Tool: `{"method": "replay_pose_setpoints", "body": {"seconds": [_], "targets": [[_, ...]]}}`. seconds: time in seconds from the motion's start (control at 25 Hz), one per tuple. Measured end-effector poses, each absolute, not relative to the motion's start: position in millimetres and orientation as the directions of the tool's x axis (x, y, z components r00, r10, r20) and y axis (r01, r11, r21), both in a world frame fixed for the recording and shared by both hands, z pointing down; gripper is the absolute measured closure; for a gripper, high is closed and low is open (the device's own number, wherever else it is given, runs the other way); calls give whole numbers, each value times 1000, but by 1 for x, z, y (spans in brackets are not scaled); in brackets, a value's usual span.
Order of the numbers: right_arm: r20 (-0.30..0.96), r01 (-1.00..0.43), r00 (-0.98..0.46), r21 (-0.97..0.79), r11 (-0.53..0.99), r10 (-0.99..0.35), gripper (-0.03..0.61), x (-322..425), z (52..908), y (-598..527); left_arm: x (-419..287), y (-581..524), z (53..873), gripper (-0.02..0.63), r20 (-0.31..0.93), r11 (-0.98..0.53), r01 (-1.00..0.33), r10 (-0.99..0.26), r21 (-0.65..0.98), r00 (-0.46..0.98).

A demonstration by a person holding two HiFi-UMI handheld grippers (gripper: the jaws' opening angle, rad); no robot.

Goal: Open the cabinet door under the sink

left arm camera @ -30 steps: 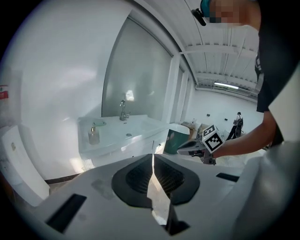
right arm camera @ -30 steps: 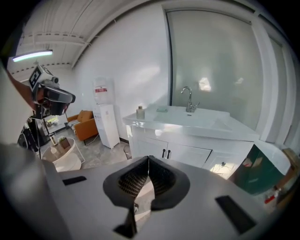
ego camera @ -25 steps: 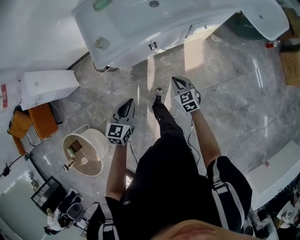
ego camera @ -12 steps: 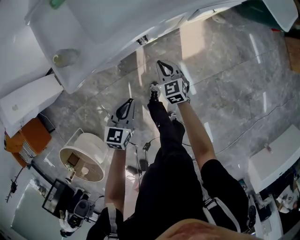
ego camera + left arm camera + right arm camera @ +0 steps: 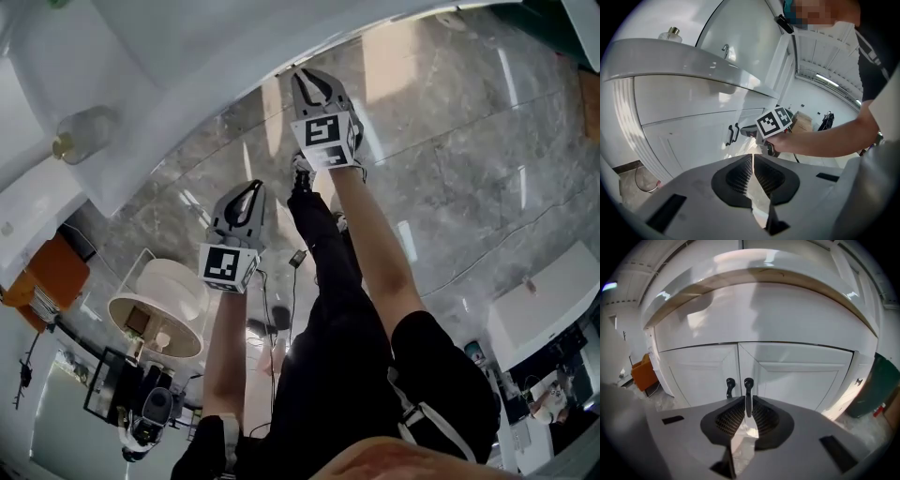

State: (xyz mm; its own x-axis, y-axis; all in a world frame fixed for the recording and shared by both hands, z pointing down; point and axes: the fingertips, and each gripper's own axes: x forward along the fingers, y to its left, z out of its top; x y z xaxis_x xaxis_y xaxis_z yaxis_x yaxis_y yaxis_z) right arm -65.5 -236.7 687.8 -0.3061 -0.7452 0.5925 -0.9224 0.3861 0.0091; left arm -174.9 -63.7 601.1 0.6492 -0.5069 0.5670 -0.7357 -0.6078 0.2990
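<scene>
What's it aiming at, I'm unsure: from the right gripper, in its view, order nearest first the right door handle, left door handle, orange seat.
1. right door handle, centre, between the right gripper's fingers.
2. left door handle, just left.
3. orange seat, far left.

Bright, cool-white room light, hard glare on every glossy surface, strong fisheye bending.

The grey marble floor (image 5: 450, 187) throws back long pale streaks and one warm, window-shaped patch near the top of the head view, and that view stretches and smears towards its edges. In the right gripper view the white cabinet doors (image 5: 787, 380) are evenly lit, with a soft shadow under the overhang and a warm sheen along the countertop edge (image 5: 759, 275). The black door handle (image 5: 748, 394) reads sharp, while the nearest foreground goes soft. Ceiling strip lights (image 5: 827, 80) glow in the left gripper view. Both gripper views bow straight lines and fall to black in the corners.
</scene>
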Motion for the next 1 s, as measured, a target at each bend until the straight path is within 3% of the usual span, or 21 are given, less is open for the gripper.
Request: {"method": "replay_pose_setpoints", "body": {"seconds": [0.48,1.0], "targets": [[613,-969,-146,70,237,-777,471,-76,704,-270,-176,-68,621,594,574,-633,-701,-456,328,680],[617,-988,-114,12,154,-779,482,-60,703,-243,-166,-68,625,594,585,-588,-726,-466,356,664]]}}
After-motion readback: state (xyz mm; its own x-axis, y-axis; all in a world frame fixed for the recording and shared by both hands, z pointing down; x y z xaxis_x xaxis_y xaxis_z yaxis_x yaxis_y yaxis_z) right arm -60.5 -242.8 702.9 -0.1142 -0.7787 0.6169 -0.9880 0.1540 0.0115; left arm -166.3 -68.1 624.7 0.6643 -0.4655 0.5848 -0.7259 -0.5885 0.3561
